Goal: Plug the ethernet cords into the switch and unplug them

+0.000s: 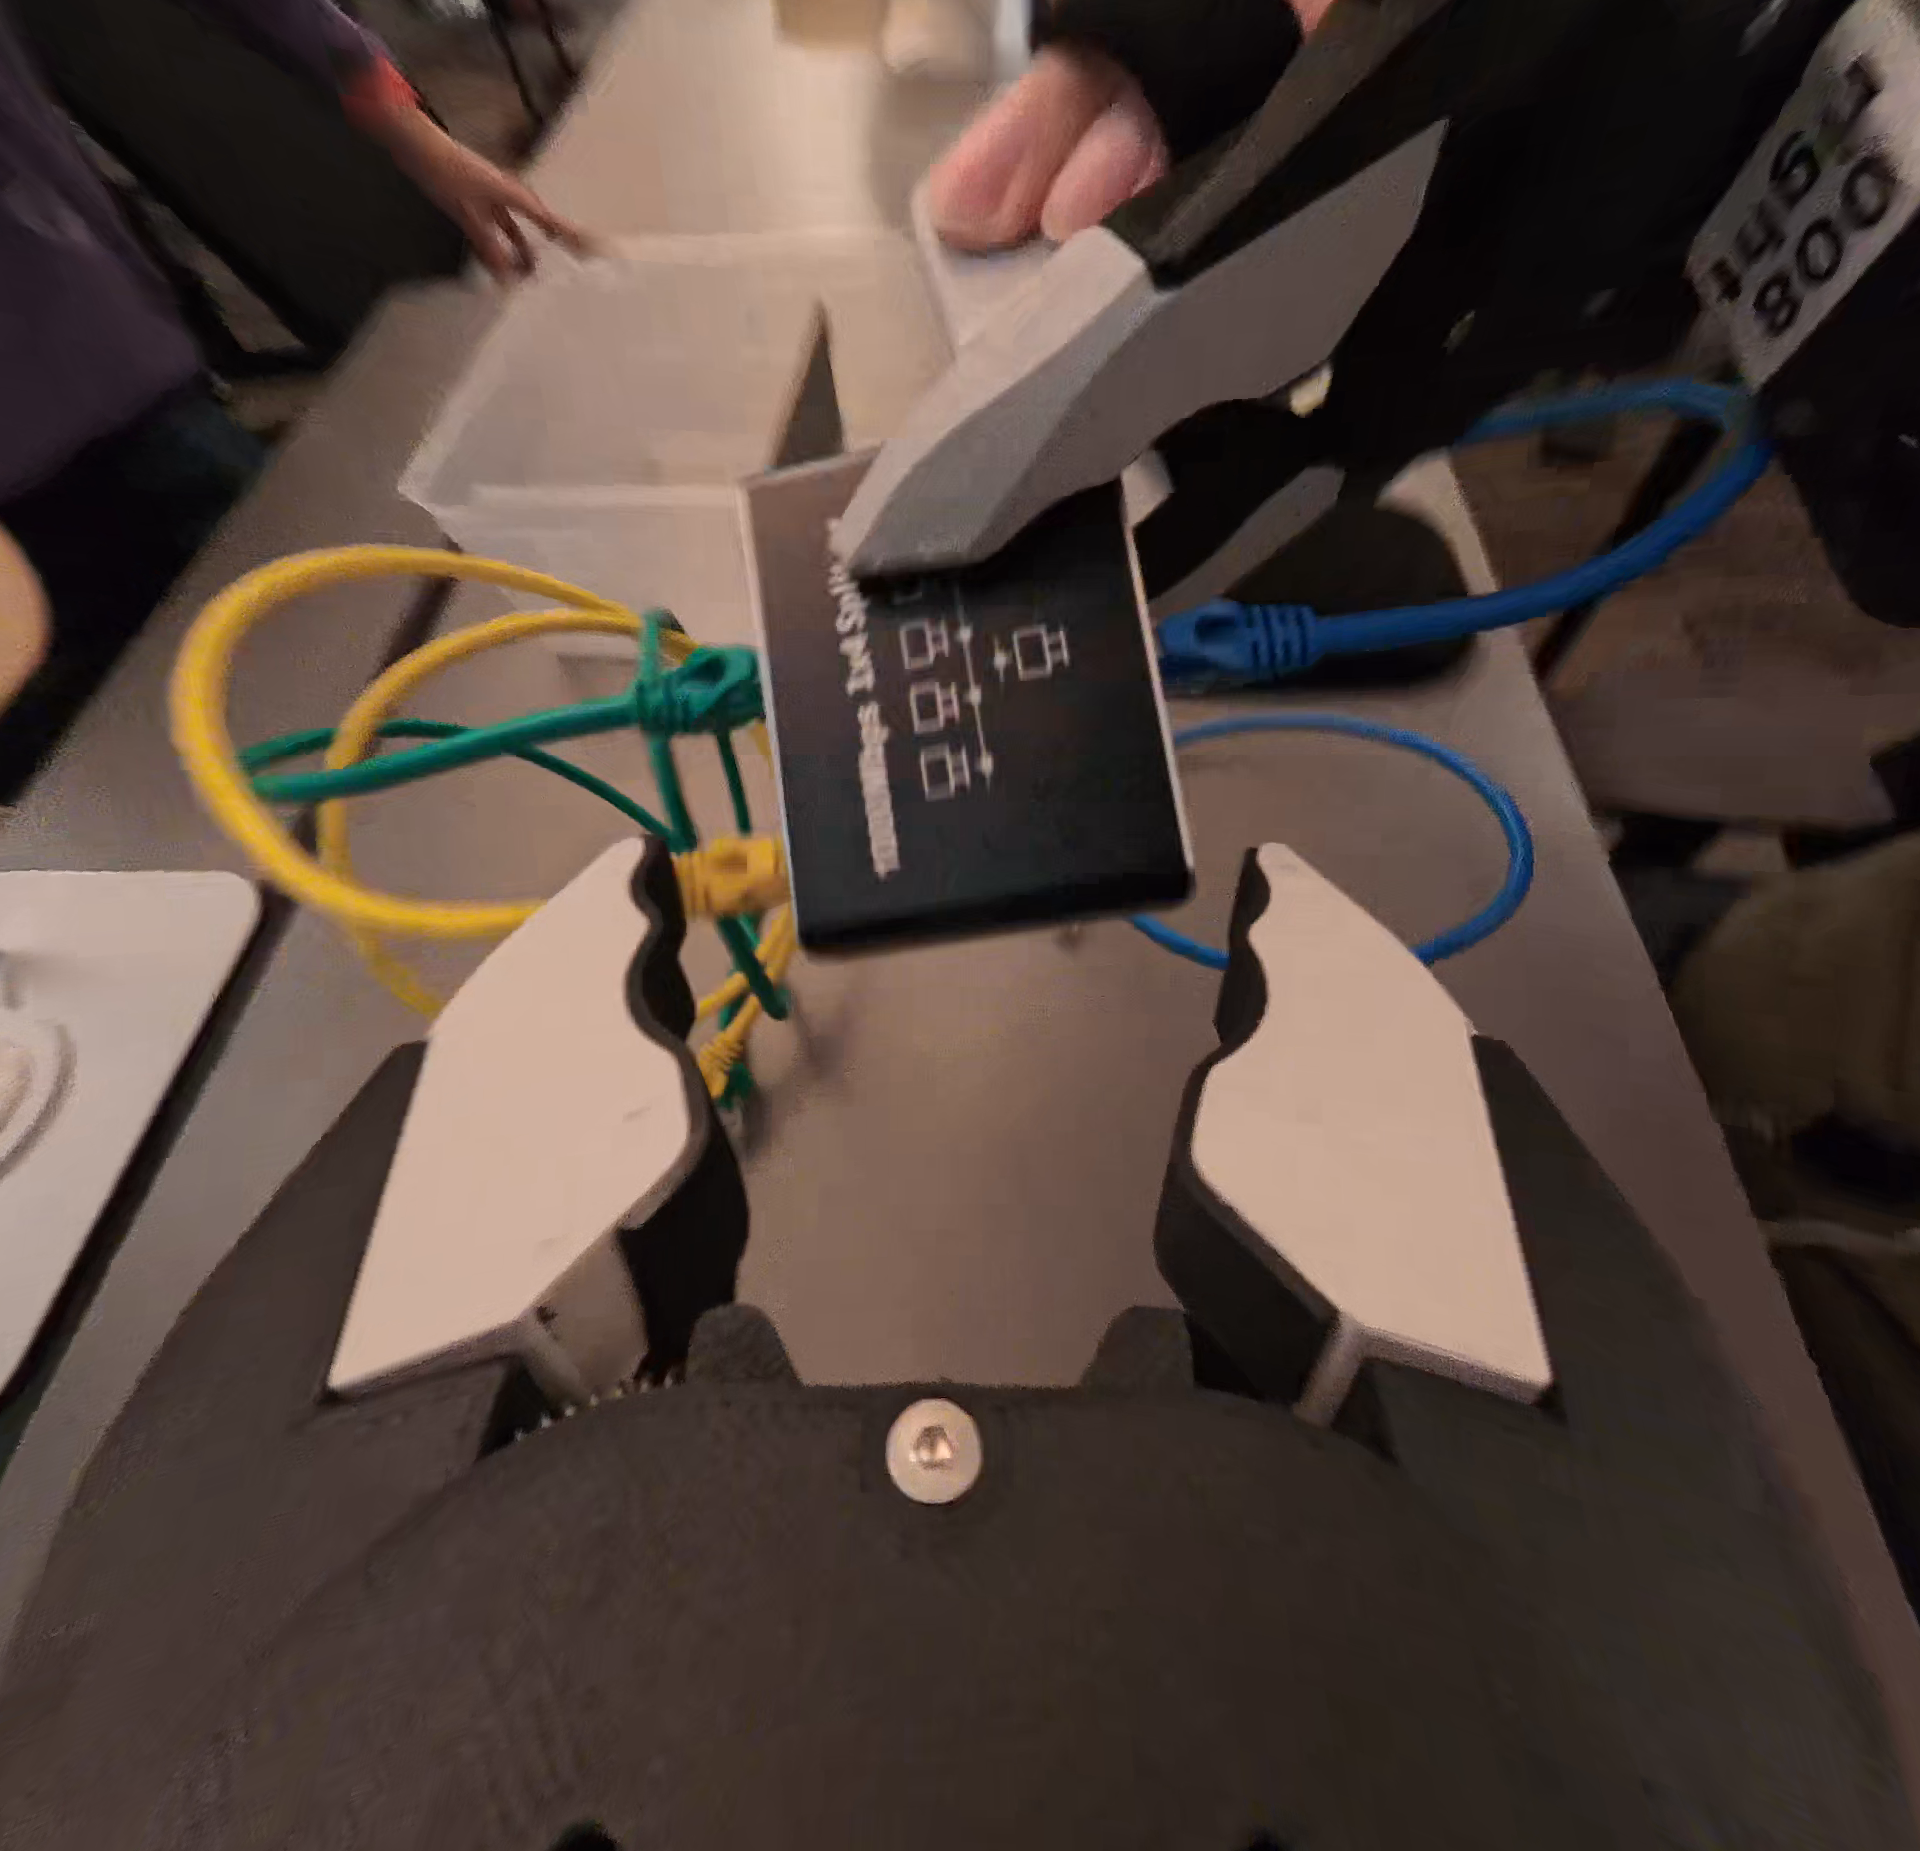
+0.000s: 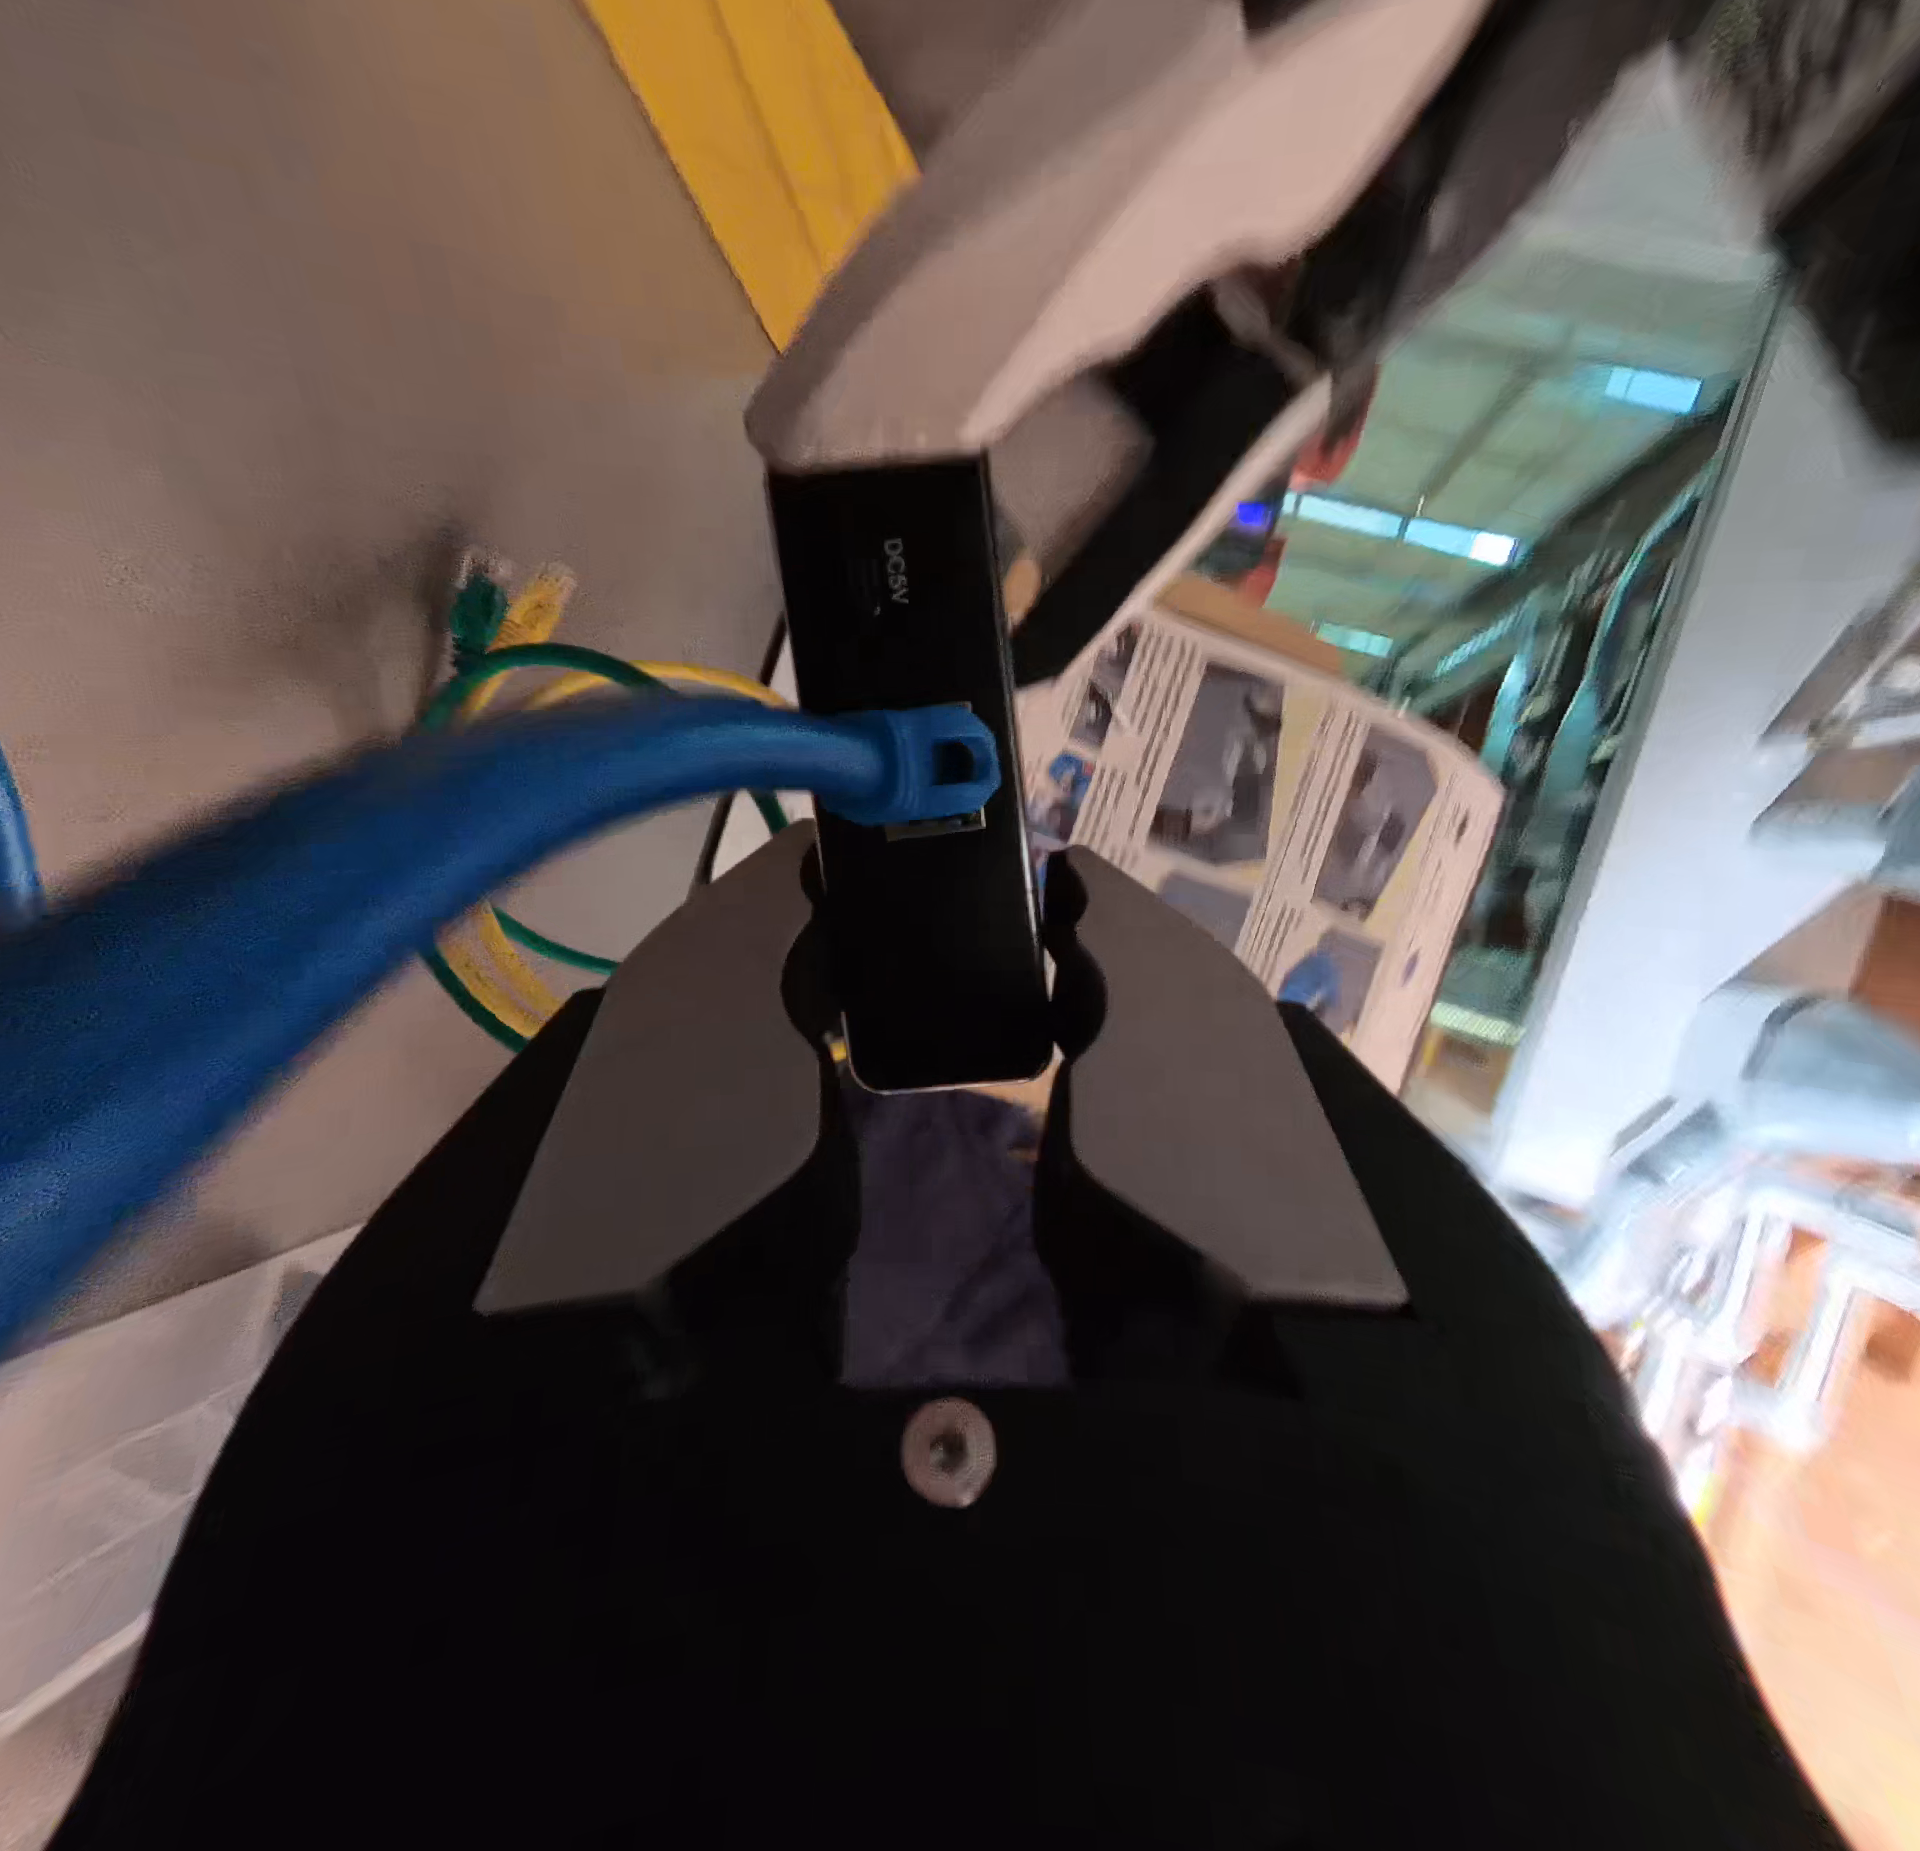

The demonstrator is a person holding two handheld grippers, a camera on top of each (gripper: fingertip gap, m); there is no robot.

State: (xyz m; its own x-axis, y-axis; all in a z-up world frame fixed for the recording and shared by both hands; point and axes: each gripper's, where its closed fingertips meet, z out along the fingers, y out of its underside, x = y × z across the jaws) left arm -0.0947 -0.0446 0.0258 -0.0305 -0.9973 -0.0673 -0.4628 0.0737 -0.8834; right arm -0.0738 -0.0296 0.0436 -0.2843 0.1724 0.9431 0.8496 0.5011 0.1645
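We observe the black switch (image 1: 977, 721) held above the grey surface (image 1: 966, 1157), the right tool (image 2: 935, 928) clenched on one of its ends. The left tool (image 1: 945, 928) stands released, fingers apart, just short of the switch's near end. A blue ethernet cord (image 1: 1247, 638) is seated in one side; a green cord (image 1: 696, 695) and a yellow cord (image 1: 732, 871) meet the opposite side, their loops trailing over the surface. A clear plastic bin (image 1: 623, 419) sits beyond. Another person's hand (image 1: 499, 206) rests near that bin.
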